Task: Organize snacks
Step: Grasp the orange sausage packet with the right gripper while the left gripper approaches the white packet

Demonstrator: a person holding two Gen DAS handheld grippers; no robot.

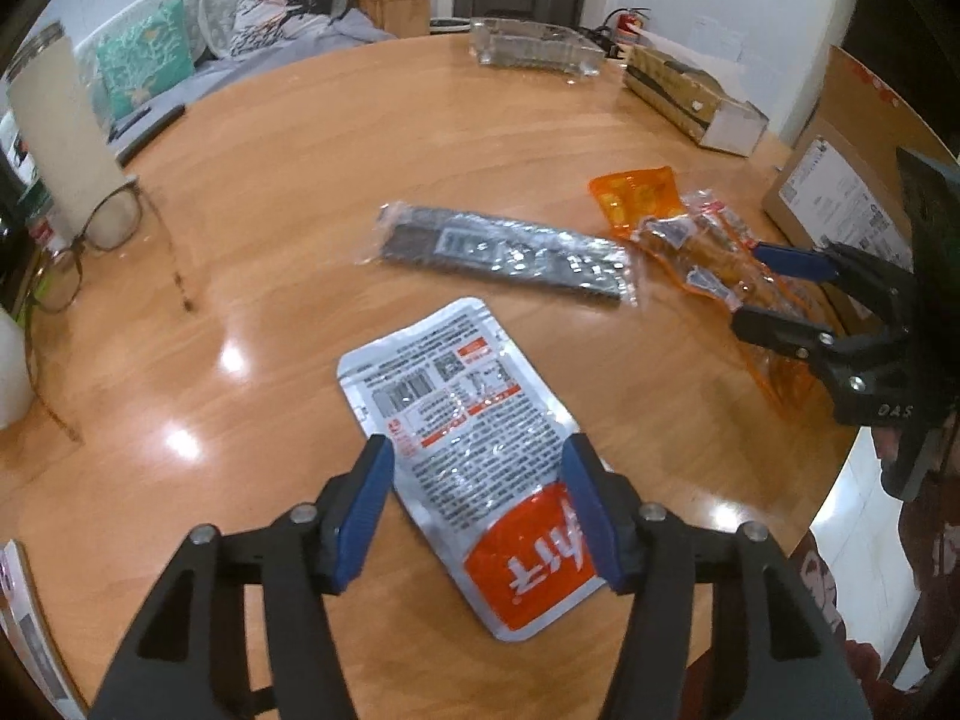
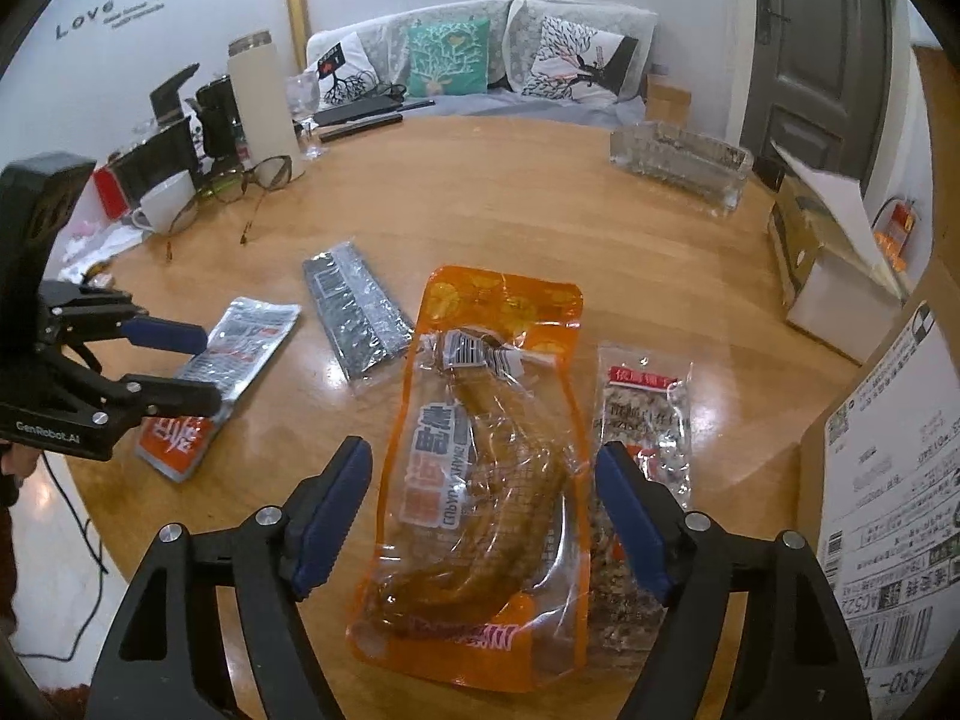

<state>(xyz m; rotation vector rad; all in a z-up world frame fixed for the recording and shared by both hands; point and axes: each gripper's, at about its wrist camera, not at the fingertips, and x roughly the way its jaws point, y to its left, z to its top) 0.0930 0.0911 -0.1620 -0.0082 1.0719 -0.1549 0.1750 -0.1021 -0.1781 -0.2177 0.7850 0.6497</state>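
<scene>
A silver snack pouch (image 1: 456, 420) with an orange end lies on the round wooden table (image 1: 300, 180). My left gripper (image 1: 478, 456) straddles its width, both blue pads against its edges. In the right wrist view the same left gripper (image 2: 210, 369) holds that silver pouch (image 2: 240, 342) low over the table. An orange pouch (image 2: 480, 450) with a brown snack lies between the fingers of my right gripper (image 2: 480, 504), whose pads stand clear of it. A clear pack with a red label (image 2: 648, 420) lies beside it. A black strip pack (image 1: 504, 252) rests mid-table.
A cardboard box (image 2: 888, 480) stands at the right table edge, with a yellow carton (image 1: 684, 96) and a glass tray (image 1: 534, 45) further back. Eyeglasses (image 2: 252, 180), a tall tumbler (image 2: 264, 102) and a white cup (image 2: 168, 201) crowd the far left.
</scene>
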